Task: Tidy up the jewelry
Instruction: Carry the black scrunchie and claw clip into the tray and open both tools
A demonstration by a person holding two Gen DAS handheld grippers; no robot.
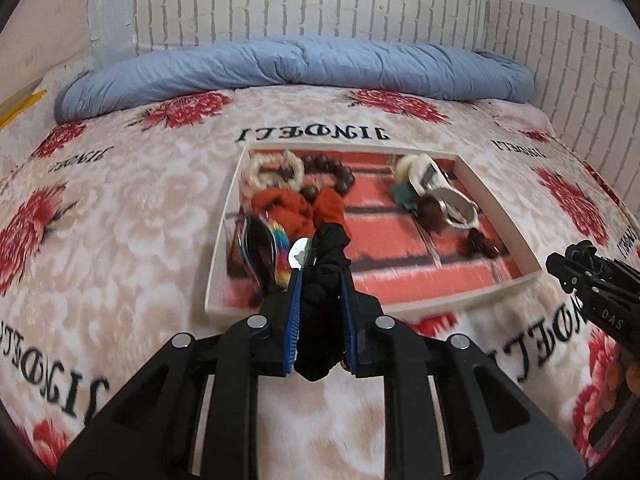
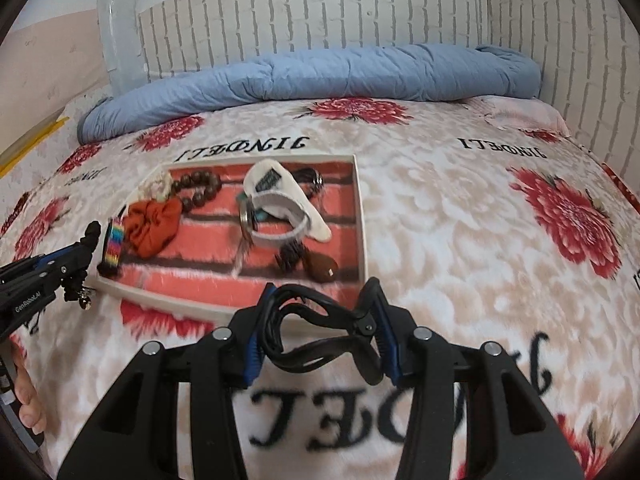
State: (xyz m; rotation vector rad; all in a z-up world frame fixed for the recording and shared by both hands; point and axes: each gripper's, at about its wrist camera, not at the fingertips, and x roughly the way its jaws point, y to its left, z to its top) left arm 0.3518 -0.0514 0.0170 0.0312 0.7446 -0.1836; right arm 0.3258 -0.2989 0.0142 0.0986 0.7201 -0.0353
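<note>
- Black fabric fills the left tool [image 1: 322, 276]: its blue-padded jaws are clamped on a black scrunchie [image 1: 322, 280], whose top pokes out past the fingertips and whose bottom hangs below the pads. A small silver charm [image 1: 300, 254] shows beside the scrunchie at the left fingertip.
- Black, glossy and looped, a pair of sunglasses [image 2: 320, 332] sits crosswise in the right tool [image 2: 322, 296], both blue pads pressing on its ends, so the jaws stand partly apart and gripping.
- Both tools are above the bed's blanket [image 2: 460, 240], cream plush with red flowers and black lettering, on the near side of the tray [image 1: 212, 280].
- The tray is shallow and white-rimmed, with a red brick-pattern lining, and lies flat on the blanket.
- In its left part lie an orange-red scrunchie [image 2: 150, 222], a rainbow-striped band [image 2: 113, 248], a brown bead bracelet [image 2: 200, 190] and a cream bead bracelet [image 1: 274, 174].
- Towards the tray's right part lies a white strap-like piece [image 2: 280, 200] tangled with a metal ring, something teal and dark brown pieces; the blur hides what these are exactly.
- Behind the tray a rolled blue quilt [image 1: 300, 68] lies along the bed's far edge against a white brick-pattern wall [image 1: 300, 4].
- In each wrist view the opposite tool shows at the frame's side, with part of a hand [image 2: 28, 396] behind it.
</note>
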